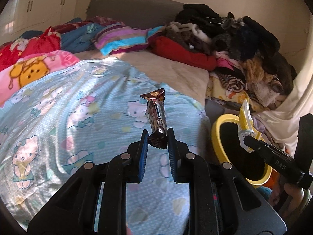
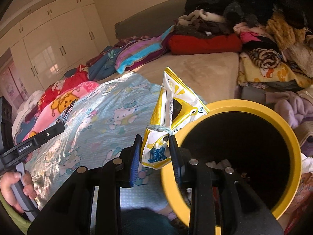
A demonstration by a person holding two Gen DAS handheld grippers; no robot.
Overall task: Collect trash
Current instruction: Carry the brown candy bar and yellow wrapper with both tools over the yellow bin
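Observation:
My left gripper (image 1: 157, 140) is shut on the lower end of a brown snack wrapper (image 1: 156, 115), held upright above the light blue Hello Kitty blanket (image 1: 78, 101). My right gripper (image 2: 154, 146) is shut on a yellow and white snack bag (image 2: 172, 105) tied with an elastic band, held at the left rim of the yellow trash bin (image 2: 289, 137). The bin's inside is dark, with some scraps at the bottom. In the left wrist view the bin (image 1: 217, 131) stands to the right of the bed, with the right gripper (image 1: 248, 137) and its bag (image 1: 245, 117) over it.
A bed with a beige sheet (image 1: 172, 68), bright pillows (image 1: 121, 37) and a pink blanket (image 1: 35, 68). A tall heap of clothes (image 1: 244, 45) fills the right side. White wardrobes (image 2: 54, 39) stand behind. The left gripper (image 2: 60, 123) shows at the left of the right wrist view.

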